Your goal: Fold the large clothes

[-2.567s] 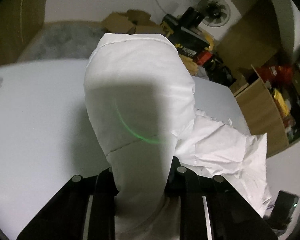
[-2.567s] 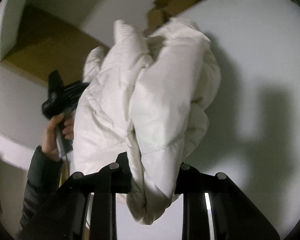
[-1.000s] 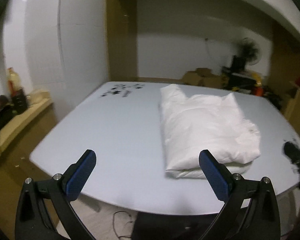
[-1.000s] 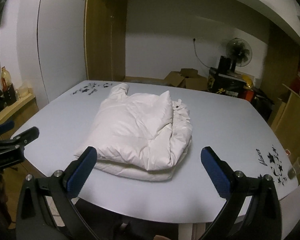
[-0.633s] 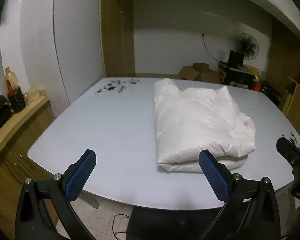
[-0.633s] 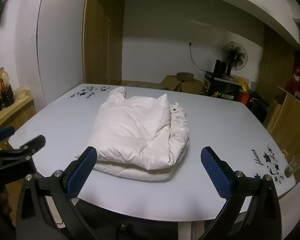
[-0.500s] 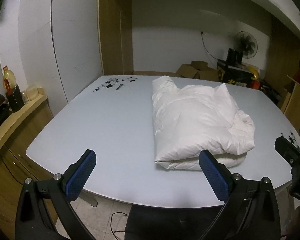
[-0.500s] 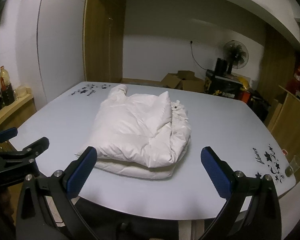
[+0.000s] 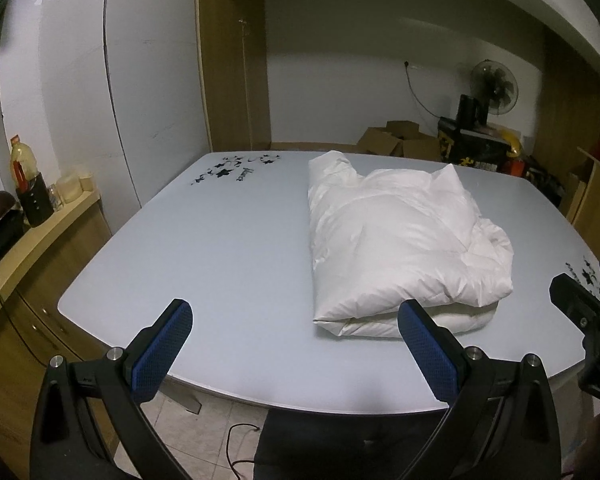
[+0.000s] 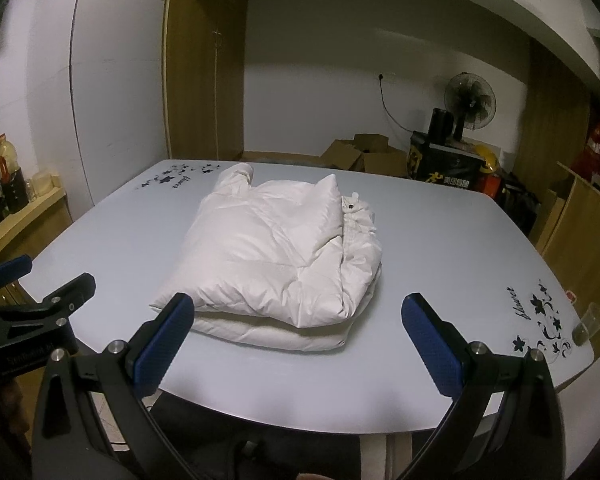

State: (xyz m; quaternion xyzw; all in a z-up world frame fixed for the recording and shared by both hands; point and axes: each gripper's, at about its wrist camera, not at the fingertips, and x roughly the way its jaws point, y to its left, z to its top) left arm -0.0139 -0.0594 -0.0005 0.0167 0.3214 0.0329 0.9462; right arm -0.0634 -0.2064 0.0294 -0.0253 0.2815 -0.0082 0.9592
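Left wrist view: both grippers' fingers spread wide, empty, short of the folded white jacket.

1. The room is dim, lit from overhead; the upper wall falls into grey shade.
2. The pale blue glossy table shows a soft sheen ahead of the fingers.
3. The folded white padded jacket is the brightest thing between the fingers, with a thin shadow under its near edge.
4. Fisheye bending curves walls and cupboards at the edges; the corners go black.
5. Both views are sharp, without motion blur.
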